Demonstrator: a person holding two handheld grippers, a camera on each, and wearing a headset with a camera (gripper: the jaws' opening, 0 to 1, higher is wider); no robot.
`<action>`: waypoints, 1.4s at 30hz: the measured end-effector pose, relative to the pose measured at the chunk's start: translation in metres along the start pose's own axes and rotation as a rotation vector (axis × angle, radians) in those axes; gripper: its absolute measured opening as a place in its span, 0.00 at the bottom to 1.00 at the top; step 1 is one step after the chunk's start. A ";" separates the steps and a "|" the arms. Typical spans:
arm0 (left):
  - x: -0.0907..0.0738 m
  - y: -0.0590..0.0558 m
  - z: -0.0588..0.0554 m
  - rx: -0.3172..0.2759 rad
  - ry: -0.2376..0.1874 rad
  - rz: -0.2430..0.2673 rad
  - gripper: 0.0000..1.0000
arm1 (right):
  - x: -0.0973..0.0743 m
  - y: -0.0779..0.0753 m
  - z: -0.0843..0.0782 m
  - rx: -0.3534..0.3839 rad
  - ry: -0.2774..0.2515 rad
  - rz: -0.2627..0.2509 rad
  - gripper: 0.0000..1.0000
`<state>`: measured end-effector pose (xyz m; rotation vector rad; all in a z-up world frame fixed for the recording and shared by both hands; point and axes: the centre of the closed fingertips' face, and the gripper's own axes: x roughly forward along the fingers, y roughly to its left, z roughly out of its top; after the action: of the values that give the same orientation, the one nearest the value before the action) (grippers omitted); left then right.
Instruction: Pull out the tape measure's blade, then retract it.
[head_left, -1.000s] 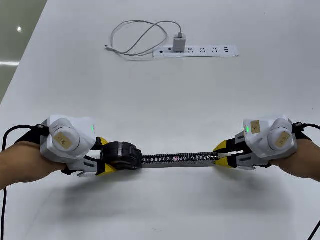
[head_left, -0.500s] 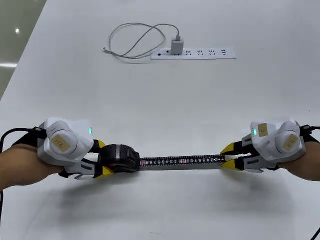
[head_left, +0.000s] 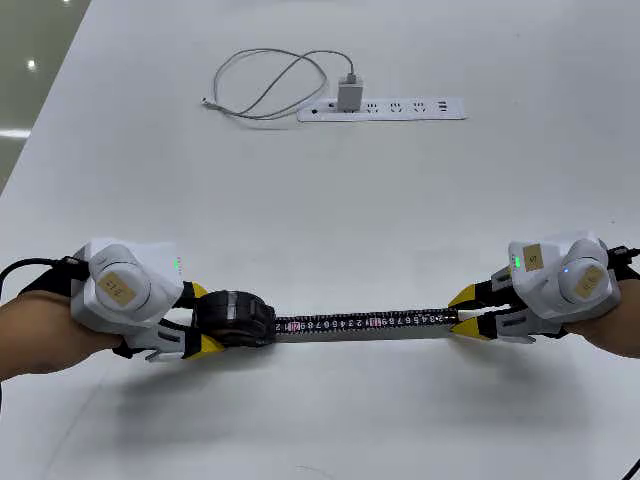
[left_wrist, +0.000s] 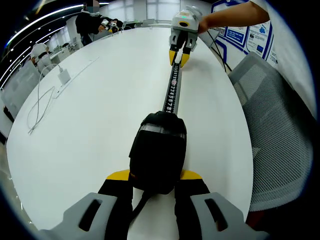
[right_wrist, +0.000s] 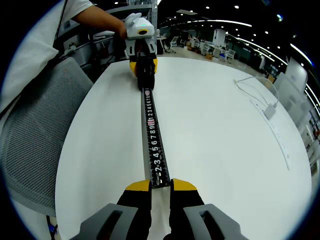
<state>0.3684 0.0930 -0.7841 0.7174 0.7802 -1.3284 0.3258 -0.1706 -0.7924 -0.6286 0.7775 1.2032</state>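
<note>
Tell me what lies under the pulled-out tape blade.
White table shows beneath the blade. The jaws of the right gripper cover its tip; the black case, held by the left gripper, hides its other end.

Black tape measure (head_left: 235, 318), white-numbered dark blade (head_left: 370, 321)

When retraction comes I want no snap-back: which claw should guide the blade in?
Right. The right claw is shut on the blade at its tip and could likely walk it back; the left claw grips the case.
</note>
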 end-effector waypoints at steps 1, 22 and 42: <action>0.000 0.000 0.000 0.000 0.000 0.000 0.27 | -0.001 0.000 -0.001 -0.002 0.001 -0.001 0.09; 0.000 0.000 0.000 0.001 0.003 0.002 0.27 | -0.012 -0.002 -0.019 0.014 0.034 -0.018 0.09; 0.001 0.001 0.003 -0.025 0.002 0.023 0.28 | -0.005 -0.003 -0.023 0.010 0.081 -0.006 0.10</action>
<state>0.3700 0.0900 -0.7838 0.7061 0.7874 -1.2951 0.3232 -0.1922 -0.8024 -0.6743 0.8487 1.1734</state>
